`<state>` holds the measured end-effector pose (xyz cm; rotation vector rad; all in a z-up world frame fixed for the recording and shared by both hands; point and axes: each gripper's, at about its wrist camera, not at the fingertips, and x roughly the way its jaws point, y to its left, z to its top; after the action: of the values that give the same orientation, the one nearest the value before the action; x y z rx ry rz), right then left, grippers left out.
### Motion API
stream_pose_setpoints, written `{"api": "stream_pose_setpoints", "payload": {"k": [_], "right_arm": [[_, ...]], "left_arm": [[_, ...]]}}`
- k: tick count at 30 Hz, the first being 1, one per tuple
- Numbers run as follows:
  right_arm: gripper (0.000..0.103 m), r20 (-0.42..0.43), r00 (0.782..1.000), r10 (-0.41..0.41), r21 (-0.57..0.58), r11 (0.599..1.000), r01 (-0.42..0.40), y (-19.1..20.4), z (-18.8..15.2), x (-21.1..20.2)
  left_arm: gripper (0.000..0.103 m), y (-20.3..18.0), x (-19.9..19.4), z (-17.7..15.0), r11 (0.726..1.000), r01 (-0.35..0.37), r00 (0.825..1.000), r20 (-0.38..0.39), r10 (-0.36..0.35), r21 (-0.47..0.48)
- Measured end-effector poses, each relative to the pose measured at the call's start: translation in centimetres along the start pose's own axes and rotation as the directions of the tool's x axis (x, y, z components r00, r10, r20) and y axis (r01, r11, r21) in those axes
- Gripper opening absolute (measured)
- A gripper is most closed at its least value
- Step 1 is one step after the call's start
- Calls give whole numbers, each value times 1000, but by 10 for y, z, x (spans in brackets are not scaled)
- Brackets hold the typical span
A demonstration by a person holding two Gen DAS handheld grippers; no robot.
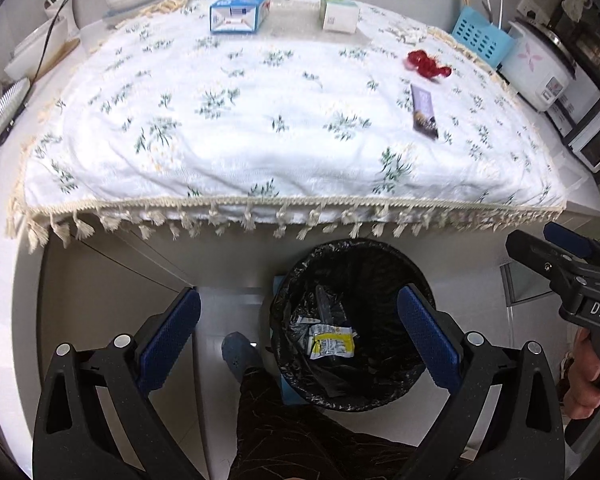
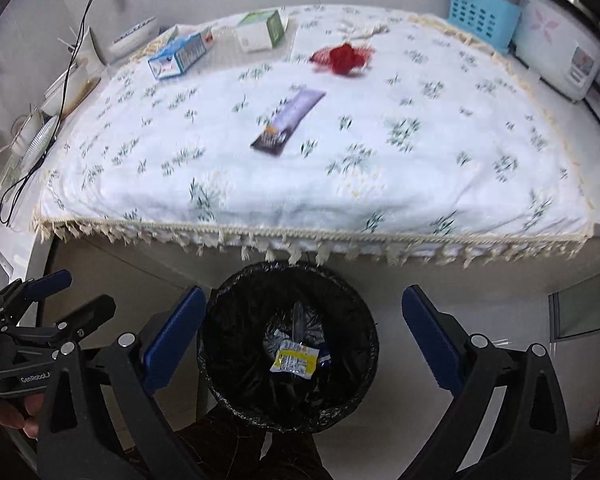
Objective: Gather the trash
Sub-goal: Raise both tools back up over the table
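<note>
Black liner fills the trash bin [image 2: 288,352] between and just beyond the right gripper [image 2: 304,340], whose fingers [image 2: 432,340] stand wide and empty; a yellow wrapper [image 2: 296,360] lies inside. The left gripper [image 1: 300,340] is spread wide too. Farther ahead on the tabletop [image 2: 340,184] lie a purple wrapper [image 2: 288,120] and a red wrapper [image 2: 342,58].

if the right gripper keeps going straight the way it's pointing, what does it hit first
Probably the trash in the bin. The right gripper, jaws open and empty, points down into the black-lined bin, and the yellow wrapper lies nearly dead centre between them. Nothing shows in between, though depth is hard to judge.
</note>
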<state>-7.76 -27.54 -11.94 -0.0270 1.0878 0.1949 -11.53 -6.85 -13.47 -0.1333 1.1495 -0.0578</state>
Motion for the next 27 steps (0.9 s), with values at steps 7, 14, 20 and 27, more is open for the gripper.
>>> {"api": "stream_pose_setpoints", "payload": {"k": [7,14,20,27], "right_arm": [[95,38,999,3,13,1000,-3,-3,21,-30],[95,78,997,6,27,1000,-8,-3,47,-48],[95,100,995,-13,38,999,9,3,76,-49],[95,122,992,-35,36,999,31,13,112,-51]], "left_arm": [[97,-5,-33,20,1000,-19,999,27,19,-10],[97,-4,-55,49,1000,-23,999,42,23,-1],[97,2,-58,83,1000,-14,998,61,12,23],[96,15,-54,128,999,-13,998,61,10,43]]}}
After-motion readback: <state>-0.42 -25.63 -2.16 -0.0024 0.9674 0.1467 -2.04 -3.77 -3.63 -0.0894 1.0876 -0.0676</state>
